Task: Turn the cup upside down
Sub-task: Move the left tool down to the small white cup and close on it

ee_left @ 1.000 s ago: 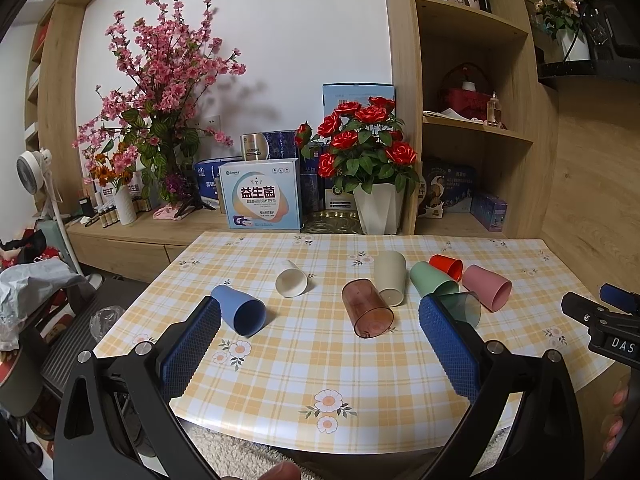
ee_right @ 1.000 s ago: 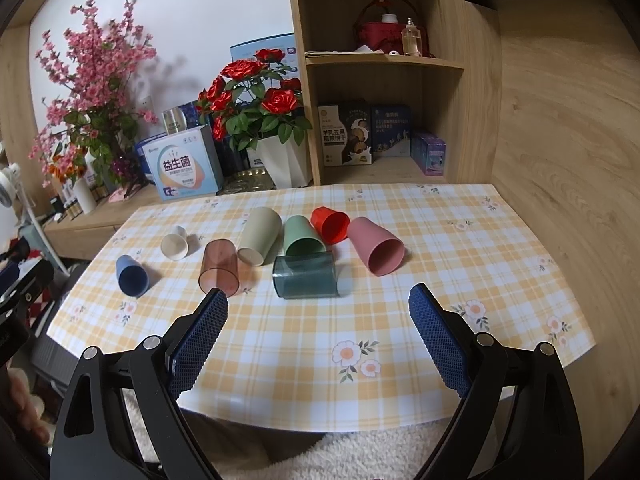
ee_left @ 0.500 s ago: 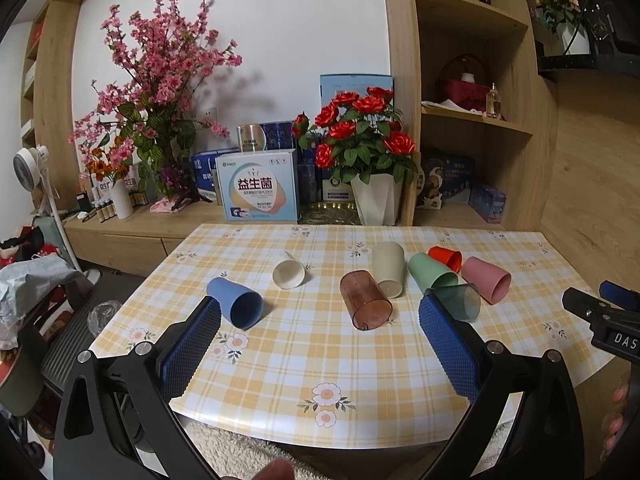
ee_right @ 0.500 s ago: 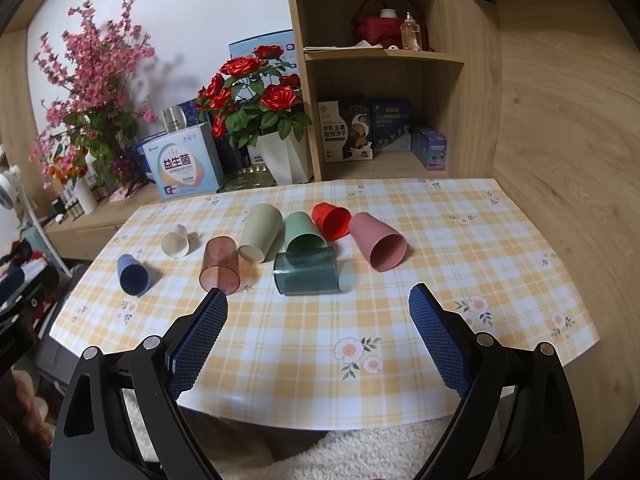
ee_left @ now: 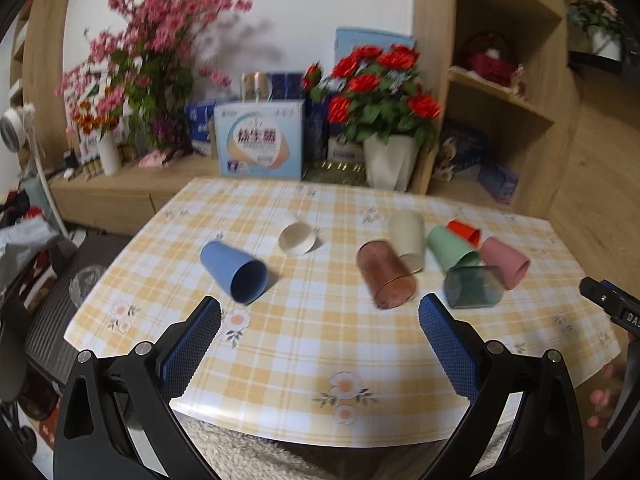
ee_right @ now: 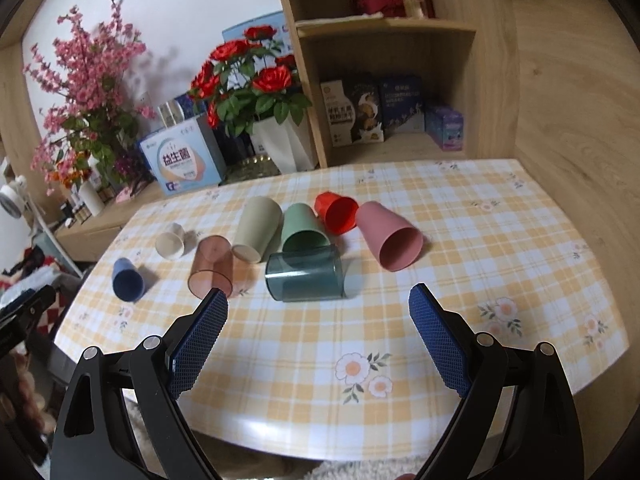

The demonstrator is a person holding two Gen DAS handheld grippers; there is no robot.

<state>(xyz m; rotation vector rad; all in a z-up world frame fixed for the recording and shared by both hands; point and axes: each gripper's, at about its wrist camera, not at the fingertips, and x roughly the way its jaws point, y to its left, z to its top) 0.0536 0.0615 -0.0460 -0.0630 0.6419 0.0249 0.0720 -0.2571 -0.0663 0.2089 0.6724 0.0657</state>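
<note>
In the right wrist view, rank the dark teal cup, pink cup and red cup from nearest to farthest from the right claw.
Seen from the open right claw:
1. dark teal cup, lying on its side just ahead, between the fingers and slightly left.
2. pink cup, on its side, ahead and to the right.
3. red cup, on its side, farther back, beside the pink cup's base.

Checked table (ee_right: 460, 240) w/ 8 cups lying on sides, e.g. blue cup (ee_left: 236, 270), pink cup (ee_right: 390, 236).
</note>
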